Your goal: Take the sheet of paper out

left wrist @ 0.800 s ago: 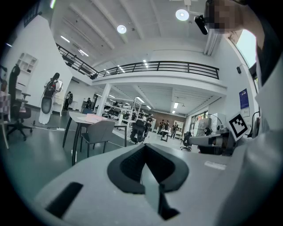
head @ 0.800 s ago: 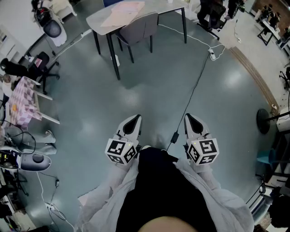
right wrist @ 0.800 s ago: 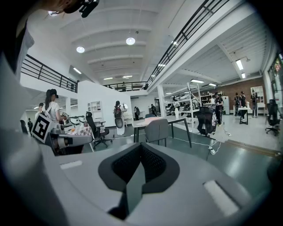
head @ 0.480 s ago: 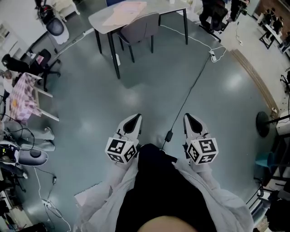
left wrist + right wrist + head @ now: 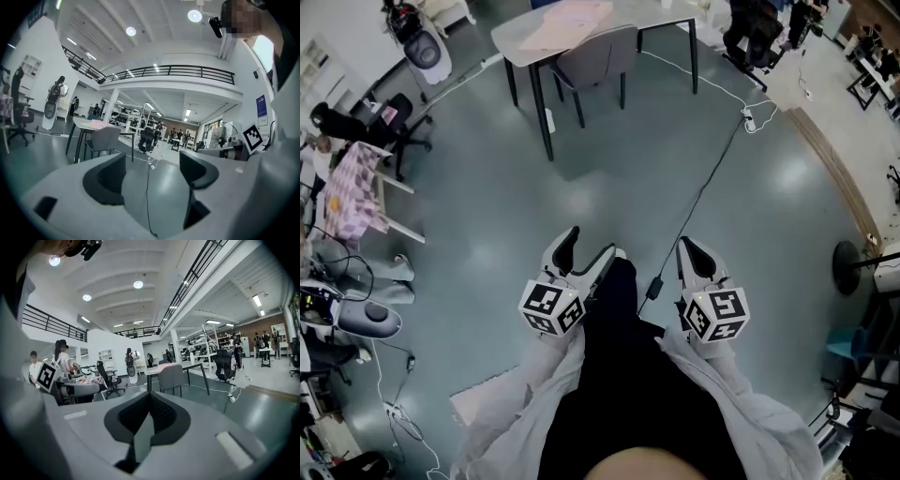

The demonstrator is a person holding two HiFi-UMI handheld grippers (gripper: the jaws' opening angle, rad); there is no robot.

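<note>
Workshop scene from above: standing on a grey floor [image 5: 487,206], well back from a grey table [image 5: 511,42], and holding two grippers out in front of the body, both tipping slightly downward. Holding the left gripper [image 5: 589,244] with its jaws spread apart, gripping nothing, only bare floor and a thin black cable [image 5: 712,178] showing in the gap. Holding the right gripper [image 5: 687,246] with its jaws pressed together pad to pad, likewise gripping nothing. Facing the pink sheet of paper [image 5: 572,19], lying flat on the tabletop at the far side of the room, well apart from both grippers and untouched. Looking past a grey chair [image 5: 595,52] standing at the table's near edge, just in front of the sheet. Standing beside the cable, running from between the two grippers across the floor to a white power strip [image 5: 750,120] near the table's right end. Wearing pale sleeves [image 5: 534,394] over dark clothing. Passing, at far left, a small table under a checked cloth [image 5: 347,197].
</note>
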